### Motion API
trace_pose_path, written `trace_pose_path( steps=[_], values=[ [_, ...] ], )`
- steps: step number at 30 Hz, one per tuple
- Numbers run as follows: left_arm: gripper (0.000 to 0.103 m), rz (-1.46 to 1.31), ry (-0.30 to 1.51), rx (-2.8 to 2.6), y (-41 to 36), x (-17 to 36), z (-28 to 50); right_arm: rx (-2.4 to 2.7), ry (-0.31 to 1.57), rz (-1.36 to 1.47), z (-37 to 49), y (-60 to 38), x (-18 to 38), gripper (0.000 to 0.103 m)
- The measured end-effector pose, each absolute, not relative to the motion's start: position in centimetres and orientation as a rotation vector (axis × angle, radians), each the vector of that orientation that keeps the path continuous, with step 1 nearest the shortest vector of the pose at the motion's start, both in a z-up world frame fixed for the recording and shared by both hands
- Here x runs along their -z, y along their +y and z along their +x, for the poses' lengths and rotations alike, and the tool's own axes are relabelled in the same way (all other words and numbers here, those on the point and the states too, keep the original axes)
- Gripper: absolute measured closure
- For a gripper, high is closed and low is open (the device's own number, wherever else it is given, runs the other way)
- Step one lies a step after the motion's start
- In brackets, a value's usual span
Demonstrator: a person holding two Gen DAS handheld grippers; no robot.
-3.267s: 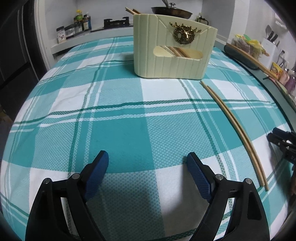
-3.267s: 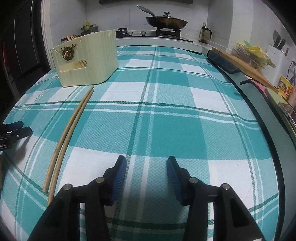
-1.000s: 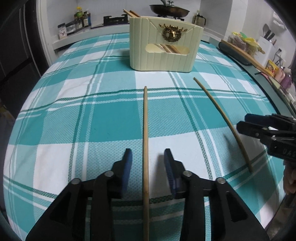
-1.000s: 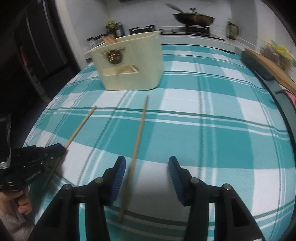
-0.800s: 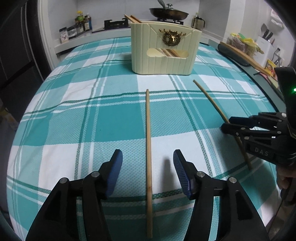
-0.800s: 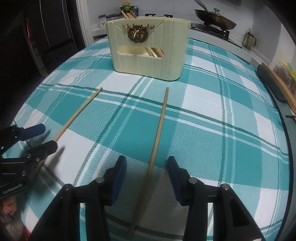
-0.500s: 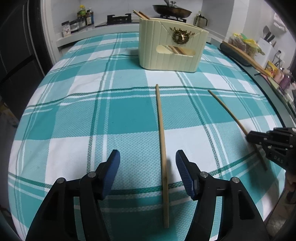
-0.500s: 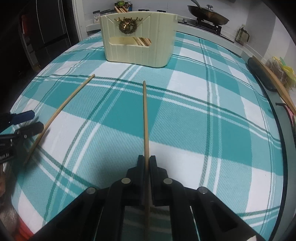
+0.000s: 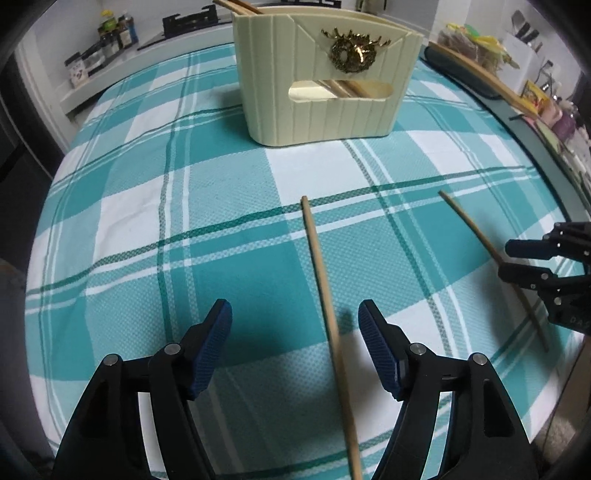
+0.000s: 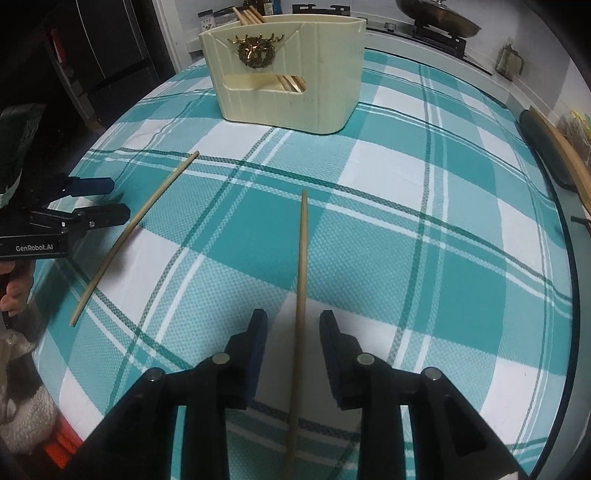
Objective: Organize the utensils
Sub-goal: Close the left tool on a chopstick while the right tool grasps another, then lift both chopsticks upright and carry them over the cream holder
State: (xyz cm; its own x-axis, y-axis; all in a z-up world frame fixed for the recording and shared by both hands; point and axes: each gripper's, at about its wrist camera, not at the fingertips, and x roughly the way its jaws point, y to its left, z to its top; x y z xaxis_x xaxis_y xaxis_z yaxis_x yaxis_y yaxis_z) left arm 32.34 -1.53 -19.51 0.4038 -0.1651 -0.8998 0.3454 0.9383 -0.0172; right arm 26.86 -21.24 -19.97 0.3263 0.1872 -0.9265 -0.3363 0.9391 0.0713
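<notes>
Two wooden chopsticks lie apart on the teal checked tablecloth. The left chopstick (image 9: 325,291) runs between the fingers of my open left gripper (image 9: 295,325); it also shows in the right wrist view (image 10: 136,229). The right chopstick (image 10: 301,280) runs between the fingers of my right gripper (image 10: 293,330), whose jaws stand open around it without touching; it also shows in the left wrist view (image 9: 476,240). A cream utensil holder (image 9: 325,74) with several chopsticks inside stands at the far middle, also in the right wrist view (image 10: 288,70).
The tablecloth (image 9: 147,192) covers a rounded table. A long wooden utensil on a dark tray (image 9: 480,70) lies at the right edge. A stove with a pan (image 10: 439,18) and spice bottles (image 9: 110,33) stand on the counter behind.
My right gripper, shut on the right chopstick half a second ago, now has its jaws open around it. Both views have moved closer to the holder. The left gripper stays open over its chopstick.
</notes>
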Motion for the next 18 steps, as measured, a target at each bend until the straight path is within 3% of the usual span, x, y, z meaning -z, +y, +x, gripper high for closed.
trace_pose_path(
  steps=[4,5,7,8,12,18],
  values=[
    [0.048,0.203,1.142,0.305,-2.0,20.6,33.8,-0.348,1.202,-0.200,29.2,-19.3,21.1,0.073],
    [0.066,0.194,1.128,0.313,-2.1,20.5,33.8,-0.343,1.185,-0.197,29.7,-19.0,21.1,0.074],
    [0.096,0.198,1.109,0.323,-2.5,20.4,33.8,-0.321,1.170,-0.190,30.5,-18.8,20.9,0.086],
    [0.098,0.187,1.103,0.330,-2.5,20.3,33.7,-0.313,1.158,-0.201,30.7,-18.7,20.9,0.097],
    [0.098,0.119,1.028,0.350,-1.8,19.0,32.2,-0.327,1.086,-0.115,30.1,-19.7,19.2,0.097],
    [0.099,-0.028,0.822,0.416,1.0,12.1,27.9,-0.389,0.834,0.021,25.6,-22.7,10.7,0.097]
  ],
)
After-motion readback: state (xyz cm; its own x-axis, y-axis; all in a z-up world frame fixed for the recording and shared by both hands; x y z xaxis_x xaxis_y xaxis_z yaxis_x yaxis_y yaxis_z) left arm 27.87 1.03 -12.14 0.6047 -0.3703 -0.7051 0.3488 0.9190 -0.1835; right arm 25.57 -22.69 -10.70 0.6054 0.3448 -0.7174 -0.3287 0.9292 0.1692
